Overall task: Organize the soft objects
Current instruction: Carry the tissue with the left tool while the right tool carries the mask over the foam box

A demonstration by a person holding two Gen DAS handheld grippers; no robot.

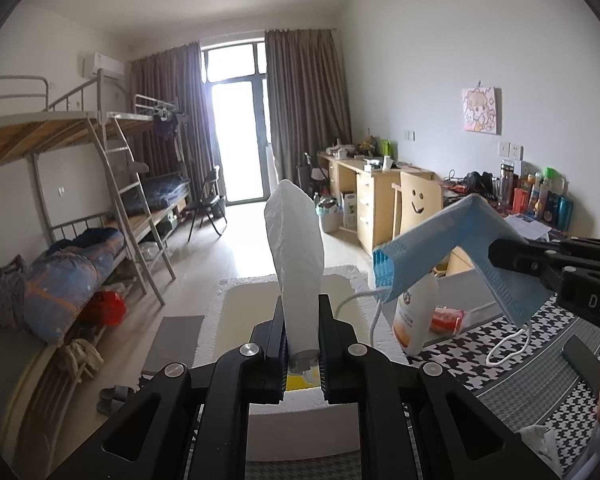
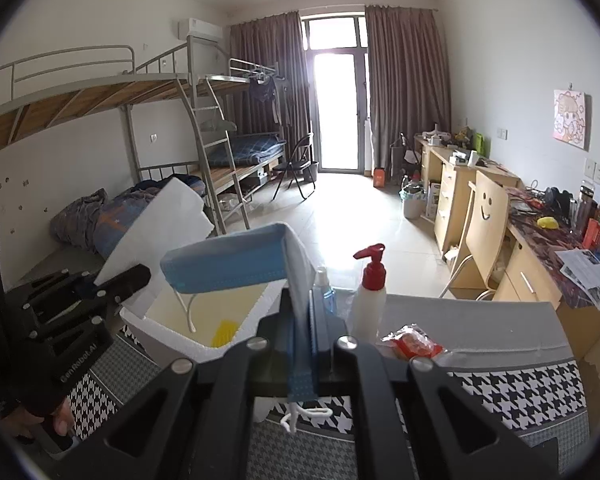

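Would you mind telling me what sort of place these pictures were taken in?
Most likely a shared dormitory room: metal bunk beds with ladders line one wall, a row of wooden desks cluttered with bottles lines the other, and a curtained glass door closes the far end.

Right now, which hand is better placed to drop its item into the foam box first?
Left, probably. The left tongs hold the white tissue directly over the foam box, while the right tongs hold the blue mask nearer its rim.

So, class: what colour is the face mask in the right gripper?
Light blue face mask, clearest in the right wrist view.
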